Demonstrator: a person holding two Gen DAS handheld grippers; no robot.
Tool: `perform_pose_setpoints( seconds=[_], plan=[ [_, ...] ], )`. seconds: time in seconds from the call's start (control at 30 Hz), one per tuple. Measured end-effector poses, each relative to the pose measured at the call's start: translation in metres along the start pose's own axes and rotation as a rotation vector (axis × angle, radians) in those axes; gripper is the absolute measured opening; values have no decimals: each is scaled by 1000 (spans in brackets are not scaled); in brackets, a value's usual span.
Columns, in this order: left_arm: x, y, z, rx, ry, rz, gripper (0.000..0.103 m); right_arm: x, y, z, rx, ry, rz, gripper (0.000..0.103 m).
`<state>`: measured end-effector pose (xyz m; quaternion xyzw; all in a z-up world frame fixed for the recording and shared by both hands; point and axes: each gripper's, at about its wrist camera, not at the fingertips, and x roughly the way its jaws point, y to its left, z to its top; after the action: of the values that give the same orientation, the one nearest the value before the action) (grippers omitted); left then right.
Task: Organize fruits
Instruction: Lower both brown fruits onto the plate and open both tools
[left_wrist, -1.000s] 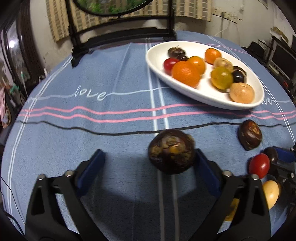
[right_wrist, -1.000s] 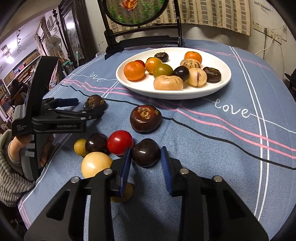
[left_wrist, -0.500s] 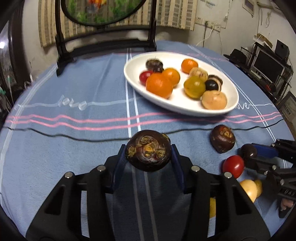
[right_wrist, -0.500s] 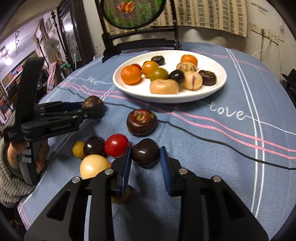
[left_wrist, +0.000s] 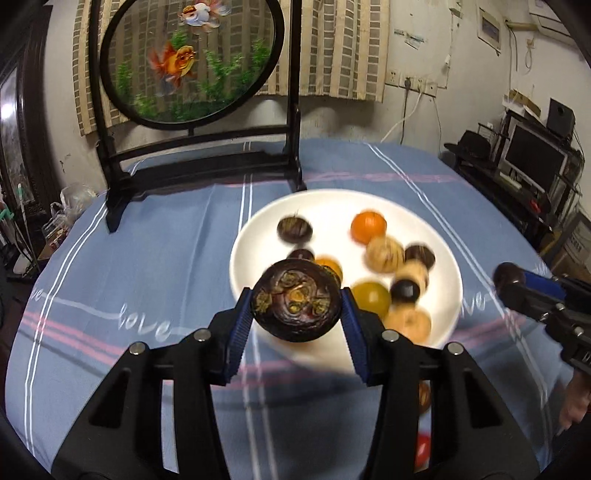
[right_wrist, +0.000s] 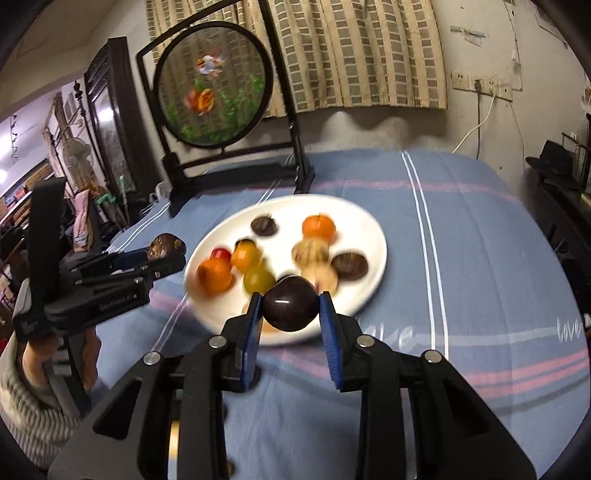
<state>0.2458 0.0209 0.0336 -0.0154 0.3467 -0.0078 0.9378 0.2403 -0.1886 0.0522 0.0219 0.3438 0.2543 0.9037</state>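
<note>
Surface: blue striped tablecloth.
Left gripper: clamps rough dark-brown round fruit.
Right gripper: clamps smooth dark plum.
Both: above white oval plate.
Risk: crowded plate; released fruit may roll off.

Blue striped tablecloth — white plate, goldfish screen on it.

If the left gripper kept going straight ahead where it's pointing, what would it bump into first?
Probably the white plate and its fruits: the left gripper, shut on the dark mangosteen, aims there, though depth is unclear.
</note>
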Motion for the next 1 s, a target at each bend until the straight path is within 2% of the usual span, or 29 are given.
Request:
perform_pose_setpoints(
  seconds=[0.17, 0.3, 0.33, 0.37, 0.4, 0.43, 0.77, 1.0],
  plan=[
    [32, -3, 16, -19, 7, 30, 48, 47, 1, 19, 20, 27, 9, 31],
    [59, -1, 18, -32, 24, 75, 49, 75, -4, 21, 19, 36, -30, 32],
    [62, 0, 18, -37, 13, 89, 52, 79, -5, 21, 8, 51, -42, 32],
    [62, 1, 17, -39, -6, 109, 66, 81, -5, 21, -2, 65, -49, 32],
    [61, 1, 17, -36, -20, 121, 72, 83, -6, 20, -10, 77, -52, 33],
    [58, 2, 16, -32, -39, 127, 76, 83, -6, 19, -9, 77, -45, 33],
    [0, -10, 14, 1, -198, 204, 82, 64, -3, 9, 8, 67, -11, 33],
    [-35, -15, 5, 10, -260, 229, 84, 43, 6, -3, 1, 60, 3, 33]
  ],
)
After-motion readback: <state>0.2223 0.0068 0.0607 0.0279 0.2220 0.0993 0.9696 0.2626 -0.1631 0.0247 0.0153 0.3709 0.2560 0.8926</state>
